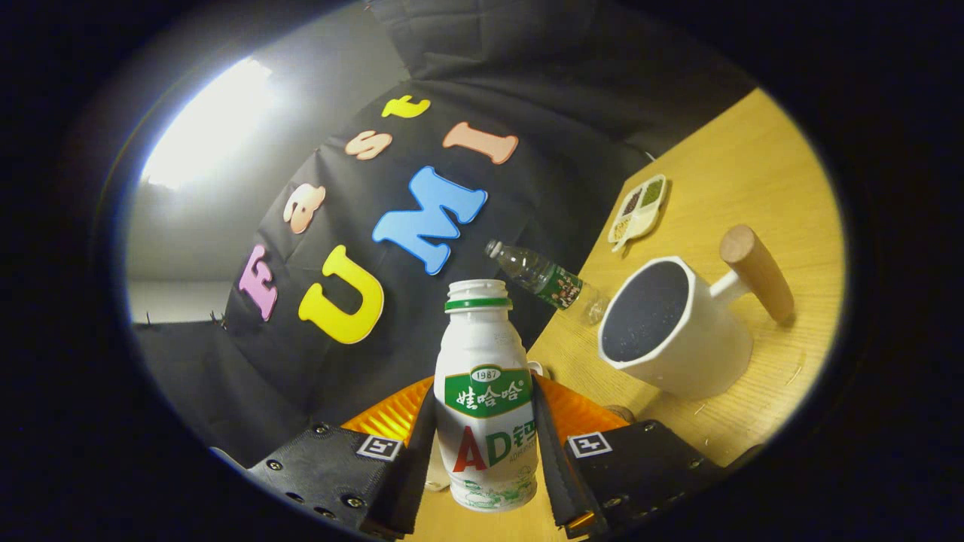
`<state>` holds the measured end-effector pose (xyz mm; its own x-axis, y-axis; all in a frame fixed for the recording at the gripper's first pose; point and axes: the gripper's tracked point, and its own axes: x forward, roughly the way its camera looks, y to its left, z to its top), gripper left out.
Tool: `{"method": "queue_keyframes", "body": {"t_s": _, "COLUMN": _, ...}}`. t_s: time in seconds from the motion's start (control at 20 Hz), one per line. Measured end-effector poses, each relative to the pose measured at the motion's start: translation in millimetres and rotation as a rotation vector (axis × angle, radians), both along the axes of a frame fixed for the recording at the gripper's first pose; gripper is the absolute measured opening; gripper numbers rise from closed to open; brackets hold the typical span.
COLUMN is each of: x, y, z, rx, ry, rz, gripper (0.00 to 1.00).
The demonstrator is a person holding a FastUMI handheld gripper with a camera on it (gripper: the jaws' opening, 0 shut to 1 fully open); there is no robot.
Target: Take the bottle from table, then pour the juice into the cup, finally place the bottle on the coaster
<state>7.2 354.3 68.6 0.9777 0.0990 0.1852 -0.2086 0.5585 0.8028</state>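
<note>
My gripper (486, 444) is shut on a small white bottle (483, 376) with a green label band and an open neck; both fingers press on its sides. The whole view is tilted, so the bottle is held off the tabletop at an angle. To the right, beyond the fingers, stands a white cup (674, 331) with a dark inside and a wooden handle (757, 272). An orange ribbed coaster (392, 414) lies behind the bottle, partly hidden by the bottle and fingers.
A clear plastic water bottle (546, 280) with a green label stands on the wooden table (753, 173) beyond the cup. A small divided dish (638, 209) with grains sits farther back. The black cloth wall rises behind the table.
</note>
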Motion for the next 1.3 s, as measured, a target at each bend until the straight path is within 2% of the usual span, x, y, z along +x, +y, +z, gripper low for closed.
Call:
{"method": "queue_keyframes", "body": {"t_s": 0.2, "x": 5.2, "y": 11.3, "z": 0.7, "rx": -0.128, "ry": -0.004, "rz": -0.006, "gripper": 0.65}}
{"method": "queue_keyframes", "body": {"t_s": 0.45, "x": 15.8, "y": 16.3, "z": 8.6, "rx": -0.450, "ry": 0.028, "rz": -0.079, "gripper": 0.65}}
{"method": "queue_keyframes", "body": {"t_s": 0.6, "x": 14.9, "y": 30.5, "z": 12.6, "rx": -0.506, "ry": 0.003, "rz": -0.057, "gripper": 0.65}}
{"method": "queue_keyframes", "body": {"t_s": 0.8, "x": 19.3, "y": 23.4, "z": 10.0, "rx": -0.694, "ry": 0.033, "rz": -0.136, "gripper": 0.65}}
{"method": "queue_keyframes", "body": {"t_s": 0.9, "x": 23.8, "y": 26.6, "z": 9.5, "rx": -0.788, "ry": 0.026, "rz": -0.138, "gripper": 0.65}}
{"method": "queue_keyframes", "body": {"t_s": 1.15, "x": 37.1, "y": 19.6, "z": 9.7, "rx": -0.880, "ry": -0.013, "rz": -0.192, "gripper": 0.65}}
{"method": "queue_keyframes", "body": {"t_s": 1.3, "x": 47.2, "y": 24.2, "z": 6.7, "rx": -0.906, "ry": -0.065, "rz": -0.198, "gripper": 0.65}}
